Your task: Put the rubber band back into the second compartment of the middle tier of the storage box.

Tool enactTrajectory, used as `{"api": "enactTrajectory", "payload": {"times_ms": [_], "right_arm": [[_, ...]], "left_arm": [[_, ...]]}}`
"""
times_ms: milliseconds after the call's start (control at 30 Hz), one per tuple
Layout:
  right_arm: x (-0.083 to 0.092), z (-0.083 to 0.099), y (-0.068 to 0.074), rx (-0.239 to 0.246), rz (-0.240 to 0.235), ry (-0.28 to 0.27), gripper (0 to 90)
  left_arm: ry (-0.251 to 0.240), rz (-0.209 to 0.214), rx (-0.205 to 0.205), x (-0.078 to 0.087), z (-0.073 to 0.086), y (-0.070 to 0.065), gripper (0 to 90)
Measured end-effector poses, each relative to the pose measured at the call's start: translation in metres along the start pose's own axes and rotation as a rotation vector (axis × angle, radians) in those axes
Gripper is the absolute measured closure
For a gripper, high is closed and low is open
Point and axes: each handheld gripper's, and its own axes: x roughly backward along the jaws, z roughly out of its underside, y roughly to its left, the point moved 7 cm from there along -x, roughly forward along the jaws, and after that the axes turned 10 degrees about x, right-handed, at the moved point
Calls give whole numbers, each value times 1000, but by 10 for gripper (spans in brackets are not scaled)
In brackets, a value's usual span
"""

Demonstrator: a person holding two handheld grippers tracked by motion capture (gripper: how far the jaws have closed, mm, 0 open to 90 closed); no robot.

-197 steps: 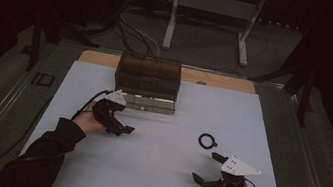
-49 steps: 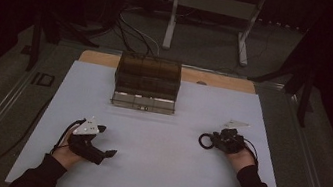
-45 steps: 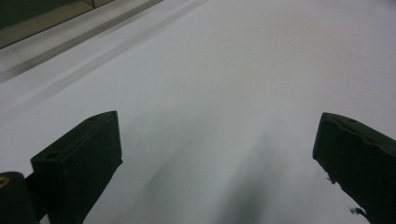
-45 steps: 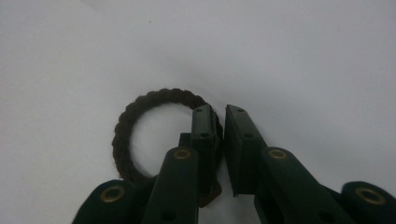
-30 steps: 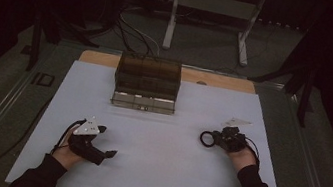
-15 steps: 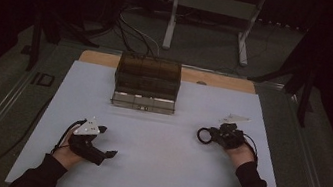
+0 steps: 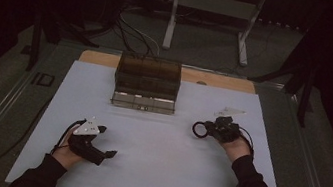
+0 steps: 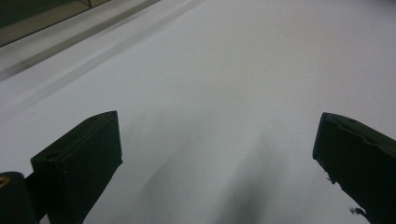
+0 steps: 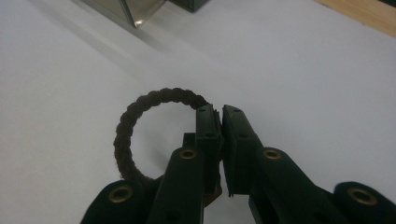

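While the right gripper [image 9: 220, 114] has its jaws clamped on the dark braided ring [image 9: 140, 121], just above the white bench [image 7: 152, 172], it should lift steadily toward the smoky clear organizer box [image 7: 146, 83] so the ring cannot slip. Meanwhile the left gripper [image 7: 106, 142] rests with jaws apart near the front edge. Around the bench the room is dark, with cables and a metal stand [image 7: 213, 10] behind.

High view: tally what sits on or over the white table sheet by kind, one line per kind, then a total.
Dark braided ring, pinched in the right gripper: 1
Clear compartment box at the far edge of the white sheet: 1
Hand-held grippers, counting the left gripper with its jaws apart: 2
Total: 4
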Motion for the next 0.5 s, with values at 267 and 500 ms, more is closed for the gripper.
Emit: {"api": "enactTrajectory", "payload": {"times_ms": [267,500], "right_arm": [[-3,-12,4,16,-6,-10,859],[-3,-22,6,25,-10,-17,859]], "left_arm": [[2,0,-2,0,0,0,26],[1,1,-2,0,0,0,26]]}}
